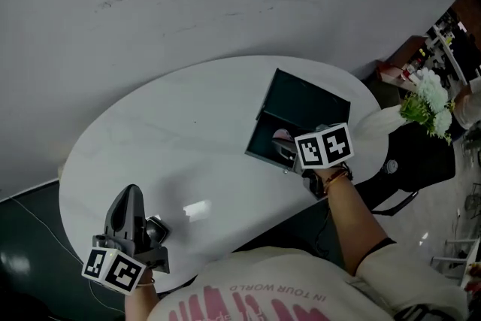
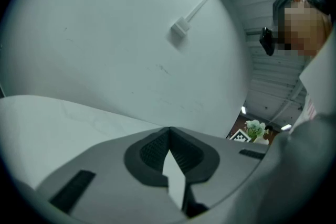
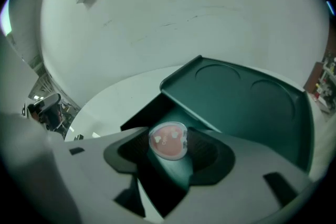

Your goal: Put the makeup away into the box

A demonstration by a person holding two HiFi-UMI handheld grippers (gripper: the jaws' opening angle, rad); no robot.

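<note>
Here the dark green box (image 1: 261,140) sits on the right part of the white desk (image 1: 173,131), its lid (image 1: 307,106) thrown back toward the far side so that the inside lies open from above. The right gripper (image 3: 170,147) hangs over that opening and points steeply down into it, which looks like the approach for lowering its load inside instead of dropping it from height. Its jaws stand partly apart and are clamped on a small round pink makeup compact (image 3: 168,139), gripped by its edges with the pale face turned up toward the camera. The compact is above the box's near part and not yet resting in it, so the put-away step seems almost done but unfinished. The left gripper (image 2: 169,130) waits at the near left edge of the desk, well apart from the box, pointing toward the far wall. Its jaws are clenched tip to tip with nothing between them.
</note>
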